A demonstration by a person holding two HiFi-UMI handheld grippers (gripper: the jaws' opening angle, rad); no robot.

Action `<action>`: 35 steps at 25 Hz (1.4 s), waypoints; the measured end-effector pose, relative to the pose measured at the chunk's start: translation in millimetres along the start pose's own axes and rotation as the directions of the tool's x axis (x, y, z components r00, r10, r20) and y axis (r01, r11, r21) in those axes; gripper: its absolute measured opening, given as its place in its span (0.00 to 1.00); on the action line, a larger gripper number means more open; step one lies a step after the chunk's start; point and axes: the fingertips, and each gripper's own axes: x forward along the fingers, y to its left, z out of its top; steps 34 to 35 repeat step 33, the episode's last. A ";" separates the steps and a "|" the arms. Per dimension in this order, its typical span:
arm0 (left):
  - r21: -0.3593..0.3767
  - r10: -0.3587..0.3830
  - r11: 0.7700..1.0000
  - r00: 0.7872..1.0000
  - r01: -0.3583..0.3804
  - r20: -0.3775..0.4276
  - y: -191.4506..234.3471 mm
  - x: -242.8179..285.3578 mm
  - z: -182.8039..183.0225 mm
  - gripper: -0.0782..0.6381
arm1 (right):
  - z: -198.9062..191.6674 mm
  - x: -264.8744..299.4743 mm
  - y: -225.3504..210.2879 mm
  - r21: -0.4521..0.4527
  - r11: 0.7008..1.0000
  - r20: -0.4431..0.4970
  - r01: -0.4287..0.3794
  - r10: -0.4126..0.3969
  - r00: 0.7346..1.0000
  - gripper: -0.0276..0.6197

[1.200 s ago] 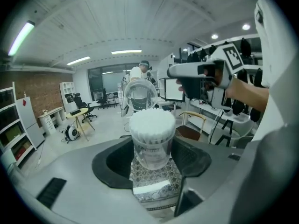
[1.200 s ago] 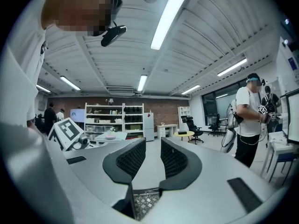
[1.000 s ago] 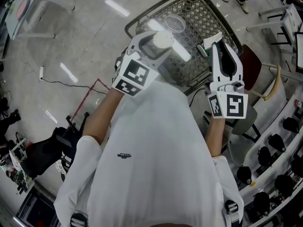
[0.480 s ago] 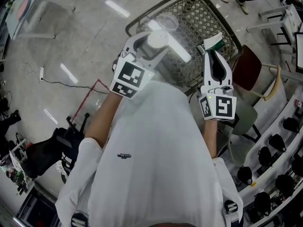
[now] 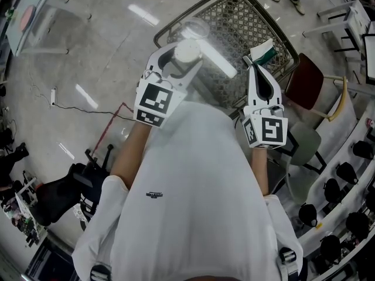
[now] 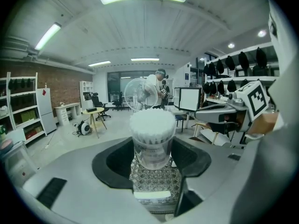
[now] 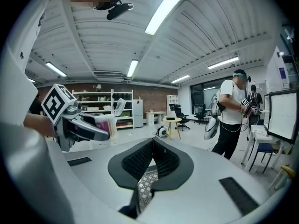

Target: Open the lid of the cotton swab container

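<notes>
My left gripper (image 5: 183,54) is clamped on the swab container (image 6: 152,143), upright over the cart (image 5: 246,16). The swab tips are bare and the clear lid (image 6: 140,93) is tipped back behind them. My right gripper (image 7: 152,149) has just been closing: jaws together, nothing between them, apart from the container.

Right gripper (image 7: 152,146): your jaws have just been closing. A second ago the head view shows a dark gap between them; now the pads meet with nothing between. You also lower this gripper away from the head camera, so its marker cube (image 5: 265,131) reads smaller and sits further toward 9 o'clock. Left gripper (image 5: 184,58) with the cotton swab container (image 5: 187,50) drifts slightly toward 8 o'clock. How much of that is camera motion cannot be told.
</notes>
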 end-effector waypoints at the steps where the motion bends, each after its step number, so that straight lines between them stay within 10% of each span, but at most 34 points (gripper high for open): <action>1: 0.000 0.000 1.000 1.000 0.000 0.001 -0.5 -0.1 0.6 0.45 | 0.1 -0.4 -0.2 0.002 1.000 0.000 0.000 0.000 1.000 0.04; 35: -0.010 0.013 1.000 0.997 -0.012 0.071 -8.6 -8.9 13.4 0.45 | 1.7 -10.2 -0.9 0.014 1.000 0.012 0.016 -0.016 1.000 0.04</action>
